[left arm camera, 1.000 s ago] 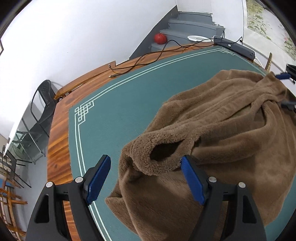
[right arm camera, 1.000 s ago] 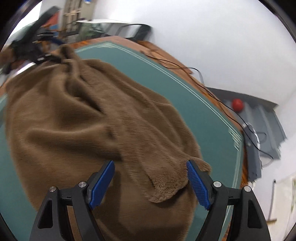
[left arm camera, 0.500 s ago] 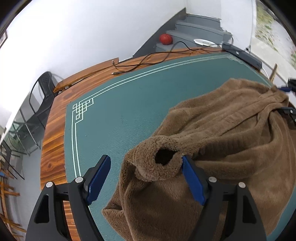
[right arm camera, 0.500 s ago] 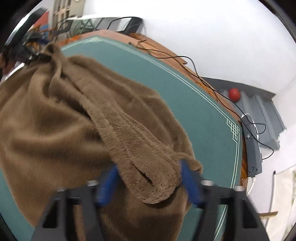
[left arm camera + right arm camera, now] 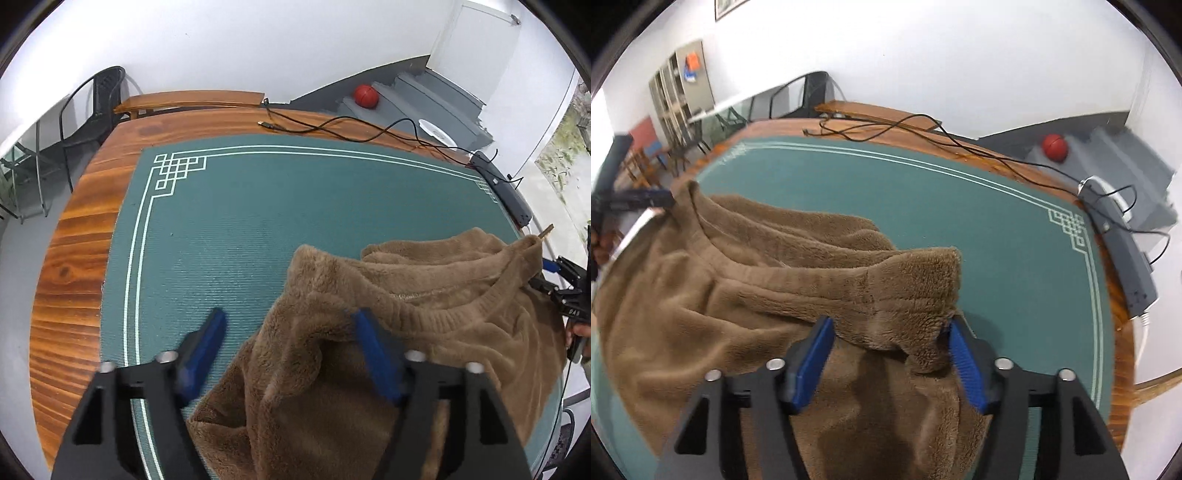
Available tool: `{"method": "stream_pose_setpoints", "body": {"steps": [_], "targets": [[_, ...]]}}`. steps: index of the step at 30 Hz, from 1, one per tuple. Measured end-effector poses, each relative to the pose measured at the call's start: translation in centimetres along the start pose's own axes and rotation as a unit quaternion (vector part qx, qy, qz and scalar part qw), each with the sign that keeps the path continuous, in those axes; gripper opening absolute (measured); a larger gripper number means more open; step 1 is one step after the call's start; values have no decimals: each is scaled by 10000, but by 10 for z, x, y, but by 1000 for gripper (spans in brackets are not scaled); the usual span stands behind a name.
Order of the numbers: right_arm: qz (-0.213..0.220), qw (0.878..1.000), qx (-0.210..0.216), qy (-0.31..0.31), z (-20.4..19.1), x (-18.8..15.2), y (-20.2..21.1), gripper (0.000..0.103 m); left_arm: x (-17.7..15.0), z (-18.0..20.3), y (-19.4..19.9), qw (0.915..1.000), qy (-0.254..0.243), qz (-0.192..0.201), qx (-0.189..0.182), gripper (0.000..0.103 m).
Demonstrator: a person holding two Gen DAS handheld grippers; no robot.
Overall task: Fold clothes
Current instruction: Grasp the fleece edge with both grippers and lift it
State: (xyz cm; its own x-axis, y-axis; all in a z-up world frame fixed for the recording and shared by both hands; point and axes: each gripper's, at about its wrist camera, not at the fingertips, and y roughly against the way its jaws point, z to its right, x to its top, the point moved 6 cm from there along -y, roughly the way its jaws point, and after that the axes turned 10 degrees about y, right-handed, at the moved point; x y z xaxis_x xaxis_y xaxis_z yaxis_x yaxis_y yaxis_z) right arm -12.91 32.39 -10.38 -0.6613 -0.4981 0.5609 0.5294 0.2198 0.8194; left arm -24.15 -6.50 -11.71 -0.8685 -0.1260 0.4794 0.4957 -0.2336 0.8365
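Observation:
A brown fleece garment (image 5: 461, 332) with a ribbed band lies bunched on the green mat (image 5: 295, 206). My left gripper (image 5: 288, 321) stands open over its near corner. The fabric leans on the right pad, and the left pad hangs apart over bare mat. In the right wrist view the garment (image 5: 738, 295) spreads to the left, where the left gripper (image 5: 639, 197) sits at its peaked tip. My right gripper (image 5: 888, 328) has the band's corner filling the gap between both pads, and its jaws are opening. At the far right edge the right gripper (image 5: 554, 273) meets the fabric's other tip.
The mat covers a wooden table (image 5: 74, 258). A black cable (image 5: 351, 125) and a grey power strip (image 5: 506, 188) lie along the far edge. A black chair (image 5: 96, 107) and stairs with a red ball (image 5: 365, 95) stand beyond. A person's hand (image 5: 580, 332) shows at right.
Both grippers have rolled and shifted across the table. The ribbed band is now drawn out between them. The right jaws closed onto the corner flap.

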Motion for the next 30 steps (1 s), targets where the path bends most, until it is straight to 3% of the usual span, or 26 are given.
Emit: {"method": "stream_pose_setpoints", "body": {"steps": [5,12,13,14,15,16,18,22,25,30], "targets": [[-123,9997,91,-174,17,6,-11,77,3,-4,-14,9990,223,-320,-220,82],[-209,9923,935,-787,15,-2,-28,75,3,1,-34,9957,484,-683,-388,81],[-219,9934,820,-765,13,-2,-28,68,3,2,-35,9959,467,-692,-352,78],[-271,9947,675,-733,12,-2,-28,38,3,4,-36,9957,460,-720,-359,54],[-303,9954,553,-720,11,-2,-27,22,3,6,-35,9951,494,-756,-398,33],[-243,9955,497,-771,11,-2,-24,22,3,8,-35,9944,547,-789,-441,23],[-8,9963,271,-810,13,3,-10,17,7,13,-22,9952,567,-599,-522,18],[629,9925,-209,-1023,23,19,30,17,24,21,12,9943,702,-76,-799,17],[860,9895,-553,-1025,28,33,41,16,39,21,24,9912,922,149,-939,17],[526,9891,-844,-1085,32,38,8,17,38,14,-6,9926,1067,-76,-567,17]]}}
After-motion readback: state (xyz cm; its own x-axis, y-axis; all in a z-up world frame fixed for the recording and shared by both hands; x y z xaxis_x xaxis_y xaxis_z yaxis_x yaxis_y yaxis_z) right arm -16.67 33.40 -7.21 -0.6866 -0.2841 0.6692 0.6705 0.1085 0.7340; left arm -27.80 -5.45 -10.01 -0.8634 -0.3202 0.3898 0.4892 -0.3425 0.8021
